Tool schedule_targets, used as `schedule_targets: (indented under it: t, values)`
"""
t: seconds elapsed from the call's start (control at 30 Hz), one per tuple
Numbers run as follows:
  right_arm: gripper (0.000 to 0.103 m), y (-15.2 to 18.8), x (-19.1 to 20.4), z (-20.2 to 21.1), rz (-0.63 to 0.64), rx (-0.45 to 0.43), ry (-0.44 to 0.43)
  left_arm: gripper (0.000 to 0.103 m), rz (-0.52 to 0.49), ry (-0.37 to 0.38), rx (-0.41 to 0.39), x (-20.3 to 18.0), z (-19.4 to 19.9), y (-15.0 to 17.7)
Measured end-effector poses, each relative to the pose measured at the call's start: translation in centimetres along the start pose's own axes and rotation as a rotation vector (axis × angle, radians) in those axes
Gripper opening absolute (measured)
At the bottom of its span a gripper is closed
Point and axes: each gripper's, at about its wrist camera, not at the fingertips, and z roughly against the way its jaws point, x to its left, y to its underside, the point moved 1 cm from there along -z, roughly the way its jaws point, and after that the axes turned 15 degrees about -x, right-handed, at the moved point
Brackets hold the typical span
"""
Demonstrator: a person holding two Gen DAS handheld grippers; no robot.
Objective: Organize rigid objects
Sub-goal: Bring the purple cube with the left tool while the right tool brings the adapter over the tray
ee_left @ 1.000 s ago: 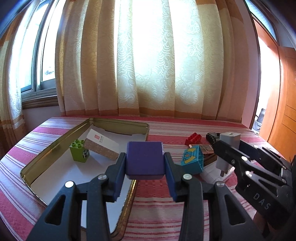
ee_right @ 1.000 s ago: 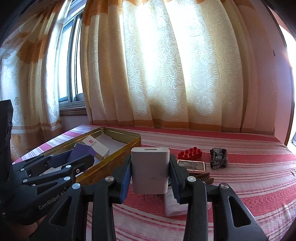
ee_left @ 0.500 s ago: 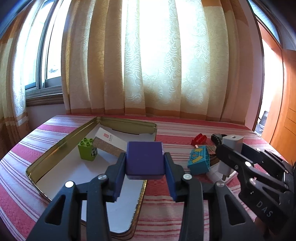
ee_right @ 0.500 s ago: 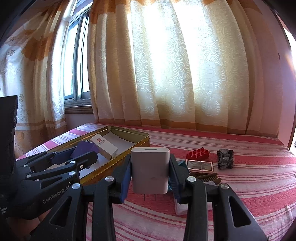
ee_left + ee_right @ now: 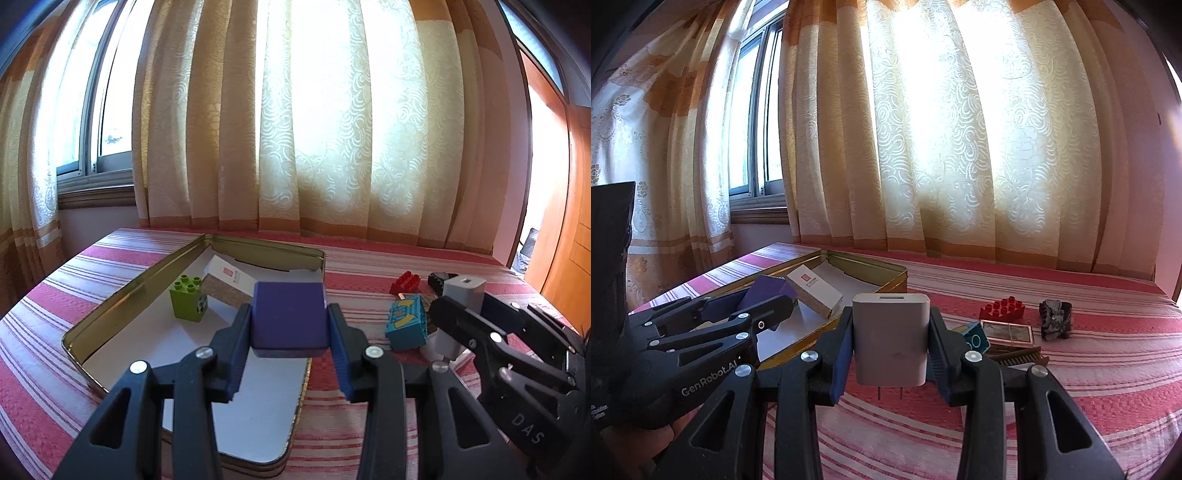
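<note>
Pulled both grippers up and back a bit, so the tin (image 5: 122, 317) sits farther off now and more of the tablecloth (image 5: 1071, 387) shows under the charger (image 5: 891, 341).

Purple block (image 5: 290, 319), lime-green brick (image 5: 187, 300), gold tin (image 5: 255, 248), red brick (image 5: 1001, 309), white charger (image 5: 891, 343), red-and-white striped tablecloth (image 5: 1089, 373), cream swirl-patterned curtains (image 5: 960, 129).

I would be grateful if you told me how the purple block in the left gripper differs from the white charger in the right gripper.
The purple block is dark violet; the white charger is pale grey-white. The block's faces are plain, while the charger has a slot on top and two metal prongs below. The block hangs over the gold tin; the charger hangs over the striped cloth. Both are boxy, rigid and clamped off the surface.
</note>
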Motion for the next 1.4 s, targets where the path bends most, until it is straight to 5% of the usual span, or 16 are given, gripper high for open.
schedule_targets:
  t: [0.97,1.4]
  values:
    - [0.04,0.1,2.7,-1.2,0.034,0.017,-0.069,0.039,0.034,-0.045,-0.021,3.6,0.8,-0.5]
    - [0.04,-1.3,4.5,-6.0,0.008,0.127,-0.194,0.039,-0.008,-0.149,0.034,8.1,-0.7,-1.8]
